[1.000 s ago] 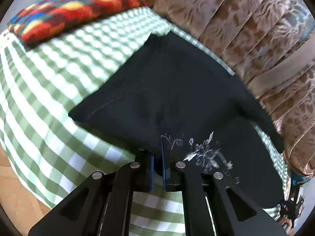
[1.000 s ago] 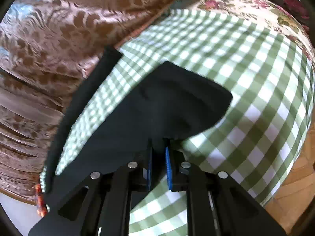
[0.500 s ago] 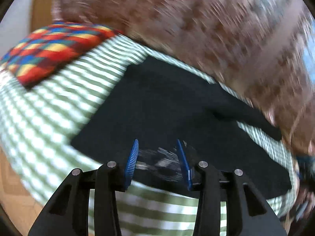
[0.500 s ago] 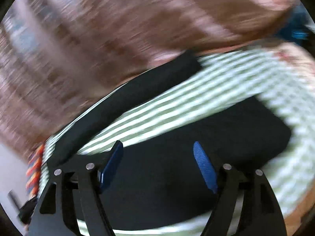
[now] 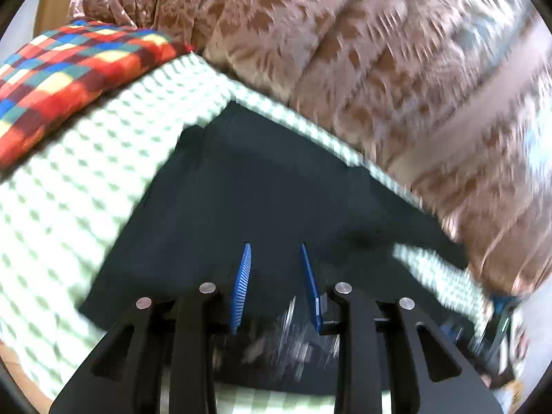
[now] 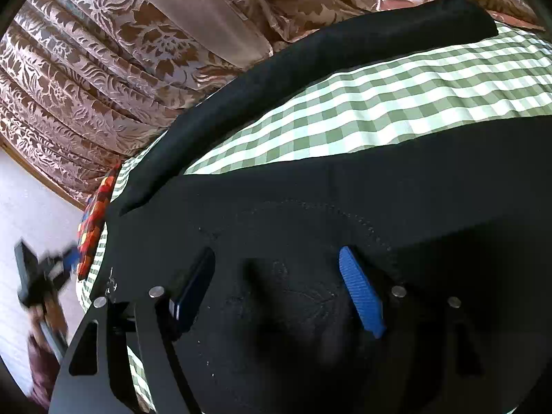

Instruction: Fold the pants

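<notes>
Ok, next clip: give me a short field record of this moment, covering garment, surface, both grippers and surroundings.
garment: black pants, lying flat, one leg stretched along the far edge
surface: green checked cloth
left gripper: open, over the pants, holding nothing
right gripper: open wide, over the pants, holding nothing
surroundings: patterned curtain behind; multicolour cushion on the cloth
image quality: left view motion-blurred

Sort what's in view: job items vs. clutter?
Job:
- black pants, spread on the checked cloth
- left gripper, jaws open
- right gripper, jaws open

Lying about:
- green checked cloth
- patchwork cushion
- floral curtain
</notes>
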`<state>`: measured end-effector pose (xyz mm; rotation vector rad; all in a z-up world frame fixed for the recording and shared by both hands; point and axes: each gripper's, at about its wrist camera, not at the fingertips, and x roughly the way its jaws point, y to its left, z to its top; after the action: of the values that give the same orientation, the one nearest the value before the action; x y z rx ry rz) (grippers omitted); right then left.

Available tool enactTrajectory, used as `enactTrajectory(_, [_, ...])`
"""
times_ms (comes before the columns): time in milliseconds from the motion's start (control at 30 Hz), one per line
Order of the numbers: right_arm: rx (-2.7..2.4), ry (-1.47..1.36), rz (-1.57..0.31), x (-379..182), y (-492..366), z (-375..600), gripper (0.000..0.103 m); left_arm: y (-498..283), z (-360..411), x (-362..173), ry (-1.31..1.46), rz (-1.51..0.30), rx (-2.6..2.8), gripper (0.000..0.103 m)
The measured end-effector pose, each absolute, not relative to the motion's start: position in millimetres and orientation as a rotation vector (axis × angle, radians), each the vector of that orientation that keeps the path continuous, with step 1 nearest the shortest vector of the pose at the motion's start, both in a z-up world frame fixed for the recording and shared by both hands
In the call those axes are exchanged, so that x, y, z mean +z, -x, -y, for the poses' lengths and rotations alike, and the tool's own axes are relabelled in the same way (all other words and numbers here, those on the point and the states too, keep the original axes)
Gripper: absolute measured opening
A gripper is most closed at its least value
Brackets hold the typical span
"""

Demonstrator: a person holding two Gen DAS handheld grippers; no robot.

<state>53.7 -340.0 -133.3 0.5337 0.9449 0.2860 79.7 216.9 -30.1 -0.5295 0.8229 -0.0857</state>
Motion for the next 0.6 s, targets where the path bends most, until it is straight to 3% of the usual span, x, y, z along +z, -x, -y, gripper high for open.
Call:
enactTrajectory(100, [0.288,-0.518,-0.949,-130.1,-55.6,335.4,0.084,-135.9,-223.2,-4.3,0.574,-0.831,-0.082,0.031])
enactTrajectory(133, [0.287,-0.499,-0.953,-129.0,-57.2,330.5,0.086,-153.8,-222.0,0.6,0.573,-0.842,-0.080,0.040])
enactTrajectory(300, [0.270,-0.465,-0.971,-128.9,-64.9,321.9,0.091,-250.0,-243.4,-2.1,0.625,-0.901,-0.032,0.065])
enactTrajectory(600, [0.264,-0.473,-0.992,-131.0,-70.4,322.8,0.092,-354.4,-272.2,-64.5,0.702,-1.065,0.165,0.065])
